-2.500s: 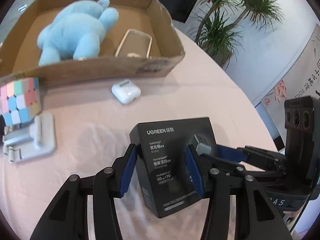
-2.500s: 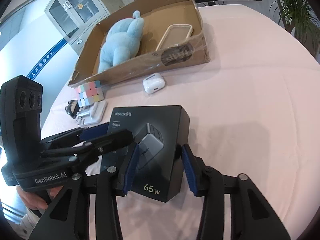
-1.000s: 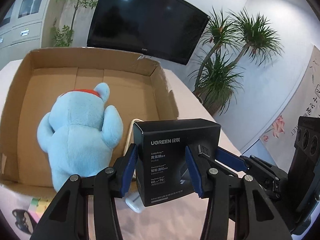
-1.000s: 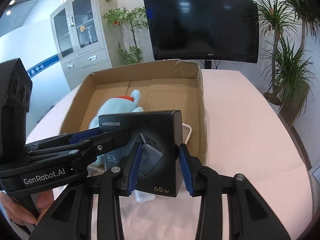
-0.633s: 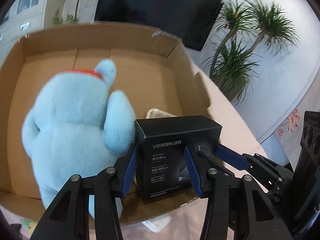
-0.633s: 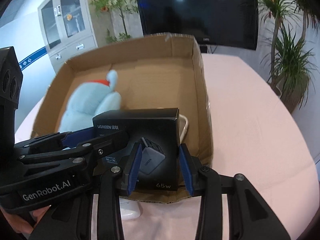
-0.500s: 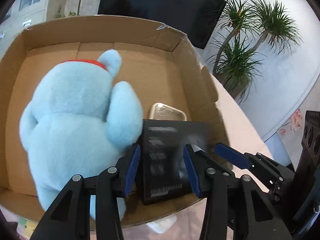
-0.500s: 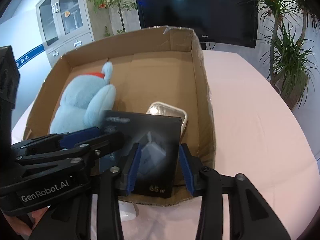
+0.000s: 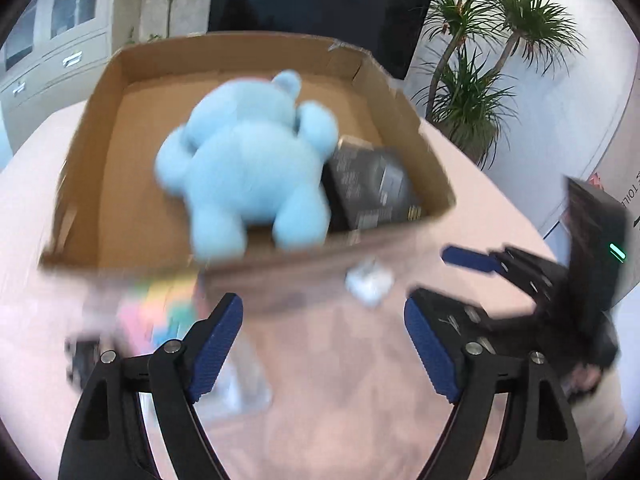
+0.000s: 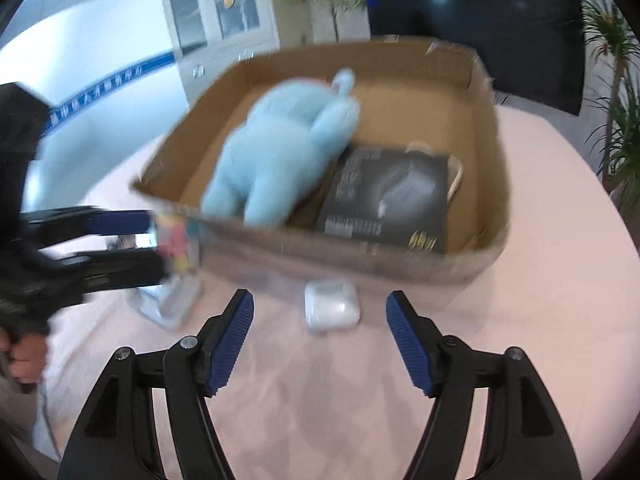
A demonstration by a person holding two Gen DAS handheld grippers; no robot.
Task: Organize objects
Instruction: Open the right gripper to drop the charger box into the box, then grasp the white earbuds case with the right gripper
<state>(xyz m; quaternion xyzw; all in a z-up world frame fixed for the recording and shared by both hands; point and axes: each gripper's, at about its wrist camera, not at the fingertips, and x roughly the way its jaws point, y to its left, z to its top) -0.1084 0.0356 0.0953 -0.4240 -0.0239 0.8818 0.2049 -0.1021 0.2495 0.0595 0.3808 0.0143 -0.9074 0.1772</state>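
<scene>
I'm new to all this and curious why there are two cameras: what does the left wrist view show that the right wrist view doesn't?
Only the left wrist view shows the right claw from the side, open, and palm plants behind.

Only the right wrist view shows the glass cabinet, the left claw from the side, and a pale rim peeking from under the black box.

Both show the cardboard box, the blue plush toy, the white earbud case on the pink table, and the dark screen.

One cardboard box [image 10: 490, 152], one plush toy [image 10: 276, 152], one black box [image 10: 388, 200], one earbud case [image 10: 330, 306]
</scene>
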